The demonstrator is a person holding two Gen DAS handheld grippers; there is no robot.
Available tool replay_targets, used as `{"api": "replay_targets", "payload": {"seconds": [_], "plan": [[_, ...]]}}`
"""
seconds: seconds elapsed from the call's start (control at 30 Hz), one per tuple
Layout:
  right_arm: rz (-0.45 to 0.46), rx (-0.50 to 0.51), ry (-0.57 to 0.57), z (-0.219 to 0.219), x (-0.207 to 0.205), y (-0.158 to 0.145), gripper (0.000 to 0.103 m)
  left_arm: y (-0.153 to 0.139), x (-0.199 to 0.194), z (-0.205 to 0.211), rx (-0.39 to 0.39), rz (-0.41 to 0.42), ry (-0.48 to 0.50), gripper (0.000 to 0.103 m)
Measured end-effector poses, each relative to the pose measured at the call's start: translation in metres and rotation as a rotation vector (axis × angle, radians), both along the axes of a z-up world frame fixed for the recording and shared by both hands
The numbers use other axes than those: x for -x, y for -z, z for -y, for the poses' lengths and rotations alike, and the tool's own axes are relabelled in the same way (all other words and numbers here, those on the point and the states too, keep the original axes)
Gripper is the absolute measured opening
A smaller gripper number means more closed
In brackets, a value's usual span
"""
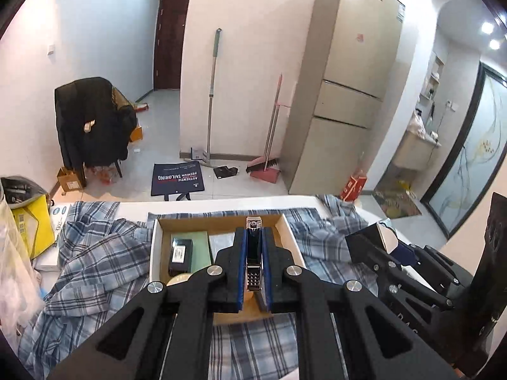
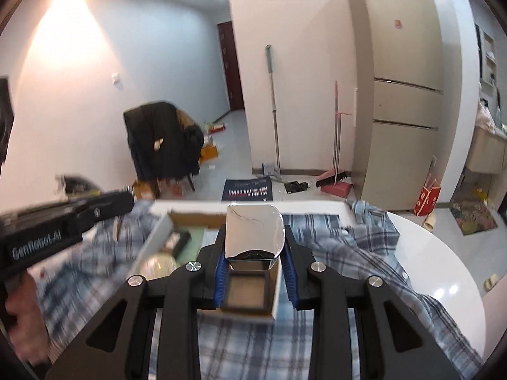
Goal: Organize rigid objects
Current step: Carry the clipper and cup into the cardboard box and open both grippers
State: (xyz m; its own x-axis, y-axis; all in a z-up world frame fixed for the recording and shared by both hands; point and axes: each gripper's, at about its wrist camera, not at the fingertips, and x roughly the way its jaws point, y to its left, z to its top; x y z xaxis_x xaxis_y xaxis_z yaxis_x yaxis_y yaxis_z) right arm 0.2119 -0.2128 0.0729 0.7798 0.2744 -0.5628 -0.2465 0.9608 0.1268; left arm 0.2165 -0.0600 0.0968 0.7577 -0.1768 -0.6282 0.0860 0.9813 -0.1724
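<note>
Left tool point(image 1: 253, 253) clamps nail clipper point(image 1: 253, 247) over cardboard box point(image 1: 221, 218); right tool point(image 2: 255, 269) grips chrome-lidded compact point(image 2: 253, 234).

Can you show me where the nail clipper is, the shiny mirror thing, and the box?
Nail clipper point(image 1: 254, 255): left wrist view, its dark middle.
Mirror point(image 2: 253, 231): right wrist view, its shiny face.
Box point(image 1: 156, 247): left wrist view, its white left wall.

beige refrigerator point(image 1: 345, 72) at right, pink dustpan point(image 1: 264, 174) and mop point(image 1: 211, 95) leaning on the white wall beside it. dark jacket draped over chair point(image 1: 92, 120) at left; printed dark bag point(image 1: 177, 179) flat on tiled floor.
</note>
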Motion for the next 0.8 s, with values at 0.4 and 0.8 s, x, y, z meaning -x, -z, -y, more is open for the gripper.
{"api": "replay_targets", "payload": {"seconds": [0.4,0.8], "plan": [[-0.073,0.06,0.006,-0.015,-0.031,0.045,0.029,0.122,-0.064,0.007,0.052,-0.235,0.034,0.01],[-0.169,0.05,0.083,0.011,-0.059,0.076,0.029,0.164,-0.073,0.021,-0.052,-0.268,-0.005,0.01]]}}
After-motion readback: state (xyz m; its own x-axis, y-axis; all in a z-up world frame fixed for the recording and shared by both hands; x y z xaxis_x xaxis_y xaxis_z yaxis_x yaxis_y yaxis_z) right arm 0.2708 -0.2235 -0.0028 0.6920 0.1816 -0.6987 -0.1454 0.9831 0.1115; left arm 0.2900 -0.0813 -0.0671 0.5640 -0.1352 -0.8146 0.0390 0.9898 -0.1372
